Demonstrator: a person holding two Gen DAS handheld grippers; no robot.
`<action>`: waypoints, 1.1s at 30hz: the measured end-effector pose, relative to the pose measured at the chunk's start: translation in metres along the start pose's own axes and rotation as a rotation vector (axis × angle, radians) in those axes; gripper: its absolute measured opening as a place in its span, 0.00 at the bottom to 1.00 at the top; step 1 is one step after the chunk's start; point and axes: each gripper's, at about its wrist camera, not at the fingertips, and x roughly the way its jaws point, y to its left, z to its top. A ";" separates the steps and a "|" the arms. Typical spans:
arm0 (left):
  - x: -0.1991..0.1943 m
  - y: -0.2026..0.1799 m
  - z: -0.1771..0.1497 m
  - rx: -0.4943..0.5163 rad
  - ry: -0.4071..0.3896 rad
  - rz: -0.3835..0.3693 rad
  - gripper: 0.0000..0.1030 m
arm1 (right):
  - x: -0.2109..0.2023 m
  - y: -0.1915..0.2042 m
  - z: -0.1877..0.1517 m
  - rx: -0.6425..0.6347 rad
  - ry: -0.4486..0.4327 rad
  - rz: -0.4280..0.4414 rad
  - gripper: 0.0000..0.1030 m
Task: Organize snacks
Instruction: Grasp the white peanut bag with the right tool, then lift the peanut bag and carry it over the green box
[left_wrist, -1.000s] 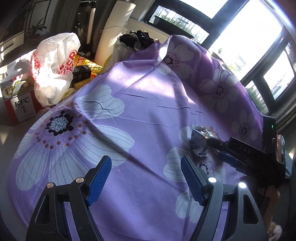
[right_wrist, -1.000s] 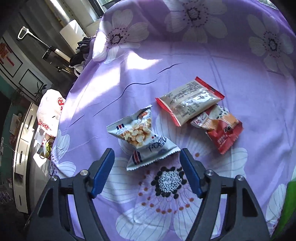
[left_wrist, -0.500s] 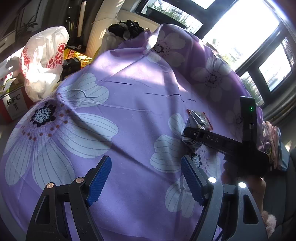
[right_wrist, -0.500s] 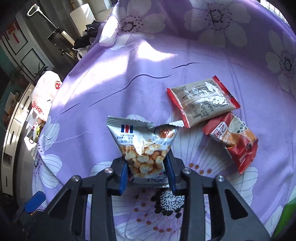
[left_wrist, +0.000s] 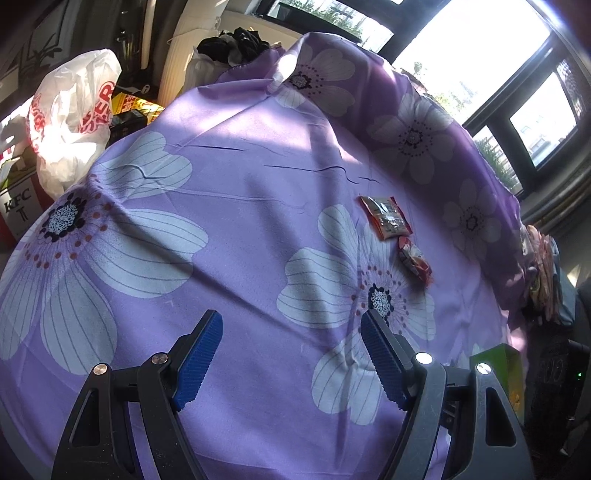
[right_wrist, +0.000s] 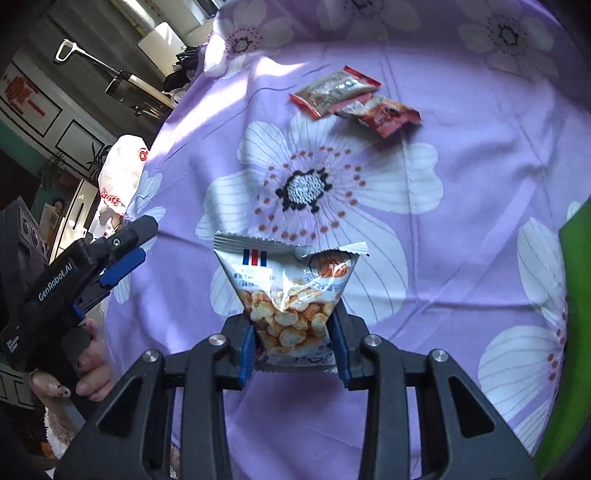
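One clear, white-topped packet of puffed snacks (right_wrist: 291, 299) has just been clamped between the right gripper's (right_wrist: 293, 354) fingers and lifted clear of the purple flowered cloth on the desk (right_wrist: 461, 122), leaving two red-edged foil packets (left_wrist: 386, 220) behind; the left gripper (left_wrist: 291, 354) is held wide and empty.

White plastic bag (left_wrist: 70, 125), possibly takeaway.
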 end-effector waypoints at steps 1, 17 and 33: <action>0.002 -0.002 -0.002 0.009 0.007 0.004 0.74 | 0.001 -0.008 -0.005 0.029 0.022 0.033 0.35; 0.005 -0.035 -0.023 0.100 0.048 -0.065 0.74 | -0.054 -0.029 -0.015 0.083 -0.211 0.095 0.71; 0.030 -0.116 -0.085 0.391 0.231 -0.201 0.70 | -0.019 -0.045 -0.018 0.214 -0.093 0.239 0.65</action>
